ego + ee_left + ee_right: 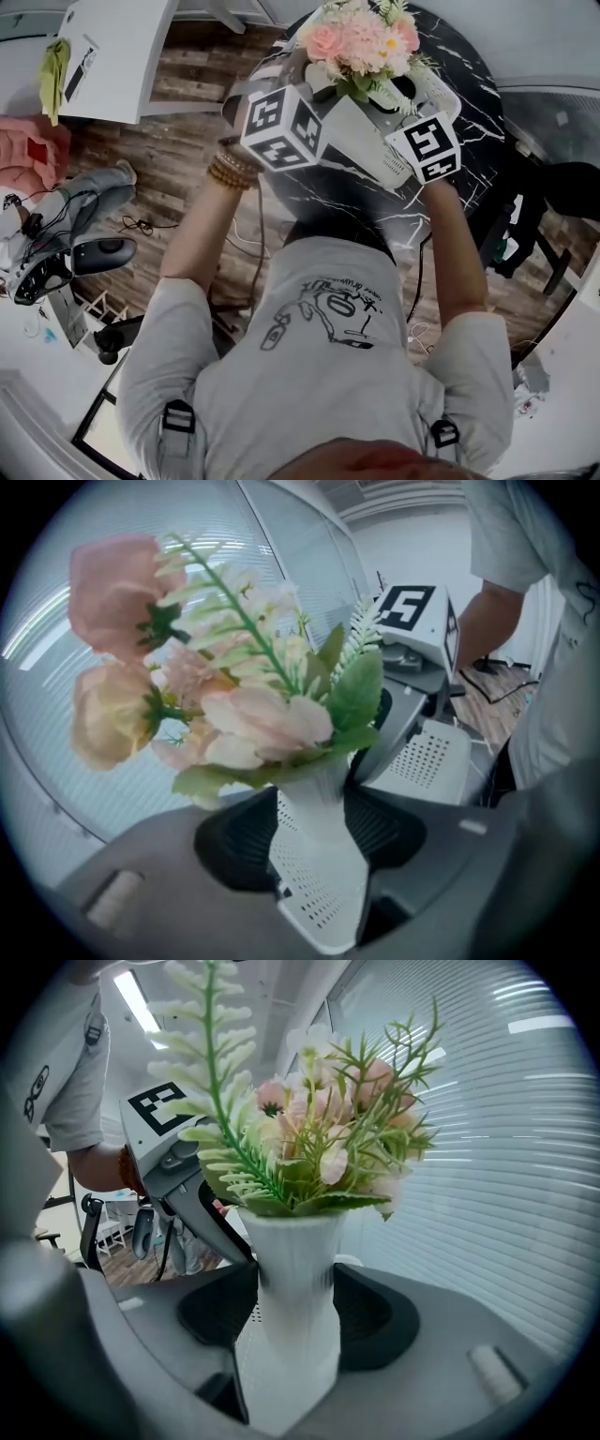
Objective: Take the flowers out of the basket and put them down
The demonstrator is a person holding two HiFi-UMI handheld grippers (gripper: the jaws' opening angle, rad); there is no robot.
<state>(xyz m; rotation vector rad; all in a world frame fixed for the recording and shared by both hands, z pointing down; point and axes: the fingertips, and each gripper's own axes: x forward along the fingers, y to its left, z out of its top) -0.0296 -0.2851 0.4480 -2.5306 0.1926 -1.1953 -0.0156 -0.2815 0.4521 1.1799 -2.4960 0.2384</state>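
**A:** Where do we have the flowers point(361, 42) now?

**B:** Up over the far side of the dark marbled surface point(469, 103), upright in their white ribbed vase point(291, 1260). We see no basket in any view, so we judge them already out of it. What's left is putting them down.

**A:** And our hold?

**B:** The left gripper point(314, 832) and the right gripper point(292, 1326) face each other across the vase. Each has its dark fingers point(375, 1316) closed partway, pressing on both sides of the narrow waist. Nothing else sits between them.

**A:** So how do we set it down well?

**B:** We lower both hands together and level, so the vase doesn't tip or get twisted between the two grips. The blooms hide its base from the head view, so we go slowly. We pick a bare patch of the surface well in from the edge and let the base seat flat. Only then do we spread the fingers, one gripper after the other.

**A:** Anything round about to mind?

**B:** The surface is round, so the edge curves in on both sides. Past it we have a wood-plank floor point(187, 94) and a white table point(122, 47) off to the left. What looks like a black chair point(525, 216) stands on the right. Slatted blinds point(506, 1147) run behind the flowers.
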